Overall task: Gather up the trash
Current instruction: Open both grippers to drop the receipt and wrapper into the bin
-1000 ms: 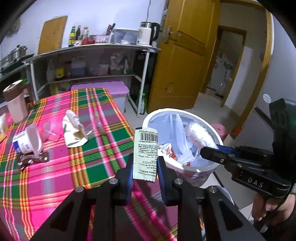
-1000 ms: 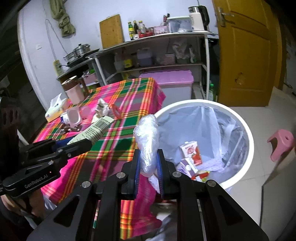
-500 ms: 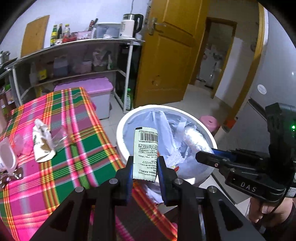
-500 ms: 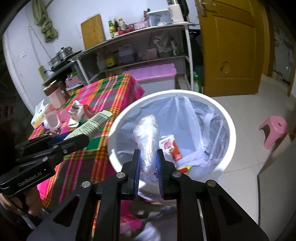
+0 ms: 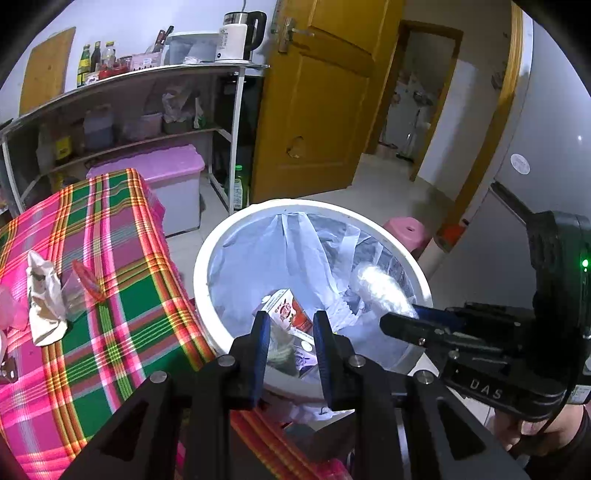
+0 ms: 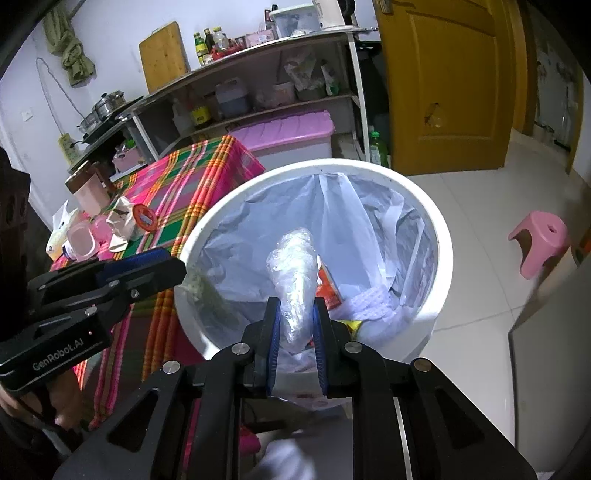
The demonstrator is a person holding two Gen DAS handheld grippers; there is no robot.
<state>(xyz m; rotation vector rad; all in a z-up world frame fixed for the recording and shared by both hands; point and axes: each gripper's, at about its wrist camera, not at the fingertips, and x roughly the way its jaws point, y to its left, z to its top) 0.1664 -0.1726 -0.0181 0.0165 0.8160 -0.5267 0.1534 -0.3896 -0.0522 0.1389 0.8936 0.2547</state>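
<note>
Nearest, in the right wrist view: right gripper (image 6: 295,306), blue pads pressed tight on a wad of clear plastic (image 6: 293,273), upright between them and poking above the fingertips. Held directly over the open mouth of the white bin (image 6: 443,258).

To its left, left gripper (image 6: 162,266), tip over the near rim of the bin, gripped from below by a hand (image 6: 62,406). Just under that tip, a blurred greenish scrap (image 6: 201,286) inside the bin's mouth.

In the left wrist view: pads of the left gripper (image 5: 291,317) standing apart, bin contents visible through the gap, the blurred scrap (image 5: 279,350) low in that gap and looking loose from both pads. At the right edge, the right gripper (image 5: 402,325) with its plastic wad (image 5: 380,288) over the far side of the bin (image 5: 207,258).

Inside the bin: a pale liner bag (image 5: 295,251) draped over the rim, a red-and-white carton (image 5: 288,306) on the pile at the bottom.

Beside the bin, touching or nearly so: table with a pink-and-green plaid cloth (image 5: 110,295). On it, a crumpled white wrapper (image 5: 42,295) and, just beside that, a clear piece with a red rim (image 5: 85,280).

Beyond: pink stool (image 5: 406,232) on the tiled floor, pink-lidded storage box (image 5: 166,173) under a shelf unit, white kettle (image 5: 240,33) on top, yellow door (image 5: 314,110).
</note>
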